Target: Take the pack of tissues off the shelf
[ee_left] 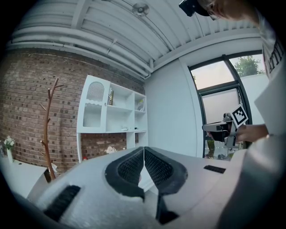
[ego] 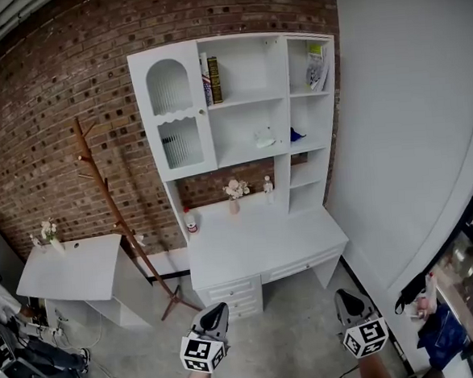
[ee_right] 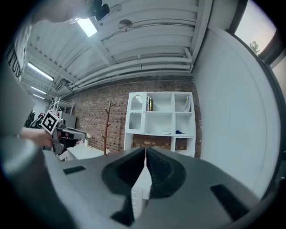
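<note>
— Nearest us, low in the head view, are two grey plastic grippers with marker cubes: the left gripper (ego: 217, 308) and the right gripper (ego: 346, 295), both level and aimed at the furniture. Is either one carrying anything?

— No. Each gripper's own view shows its dark ribbed jaws pressed together with nothing between them. I'd say they are closed and low only because the reach has not begun.

— Where is the pack of tissues?

— I take the pale, soft-looking pack of tissues (ego: 265, 138) to be the thing lying on the lower middle shelf of the white wooden shelf unit (ego: 248, 100), well apart from both grippers. It is too small to confirm the wrapping. Its compartment has no door, so a straight reach should get in.

— Is anything crowding it?

— A small blue object (ego: 296, 135) lies in the next compartment to the right, past a divider. Below, on the white counter (ego: 264, 243), a little vase of pale flowers (ego: 235, 194) and a small white bottle (ego: 268, 188) stand under the shelf, so a reach ought to pass above them.

— And the room for moving?

— The grey concrete floor (ego: 295, 333) before the counter looks open. A plain white wall (ego: 409, 115) closes in the right side, and a brown wooden coat stand (ego: 112, 201) leans at the left.
</note>
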Available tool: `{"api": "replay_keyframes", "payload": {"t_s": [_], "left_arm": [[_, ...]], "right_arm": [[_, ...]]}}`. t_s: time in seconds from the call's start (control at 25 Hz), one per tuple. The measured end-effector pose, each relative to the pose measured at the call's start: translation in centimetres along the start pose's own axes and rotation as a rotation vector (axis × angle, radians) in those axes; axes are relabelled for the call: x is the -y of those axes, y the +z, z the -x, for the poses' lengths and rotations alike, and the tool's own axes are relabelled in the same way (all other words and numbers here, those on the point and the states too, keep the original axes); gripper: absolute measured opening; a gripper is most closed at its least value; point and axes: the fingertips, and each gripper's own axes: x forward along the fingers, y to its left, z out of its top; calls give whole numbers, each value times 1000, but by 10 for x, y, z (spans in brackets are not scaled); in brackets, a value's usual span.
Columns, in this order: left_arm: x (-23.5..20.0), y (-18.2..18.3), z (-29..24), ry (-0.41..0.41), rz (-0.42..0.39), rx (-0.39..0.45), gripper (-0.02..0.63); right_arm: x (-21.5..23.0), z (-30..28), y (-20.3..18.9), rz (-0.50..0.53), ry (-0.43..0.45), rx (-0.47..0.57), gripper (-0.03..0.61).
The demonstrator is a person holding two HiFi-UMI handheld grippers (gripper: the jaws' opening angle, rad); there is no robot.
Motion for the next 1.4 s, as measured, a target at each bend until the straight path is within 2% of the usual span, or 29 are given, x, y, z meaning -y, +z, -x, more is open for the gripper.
{"api": "replay_keyframes", "payload": {"t_s": [0.52,0.76,1.08,1.4], "left_arm": [[49,-4,-11,28,8,-12,26],[67,-8,-19,45,37,-6,26],[68,-6,-34,58,26,-8,26],[49,-5,-65,49,26,2,26]], "right_arm": [[36,19,-16,0,44,-27,34],[53,21,-21,8,68,-25,35],[63,10,-23,2,85,-19,35],[76,-19,-23,7,64,-20,35]]}}
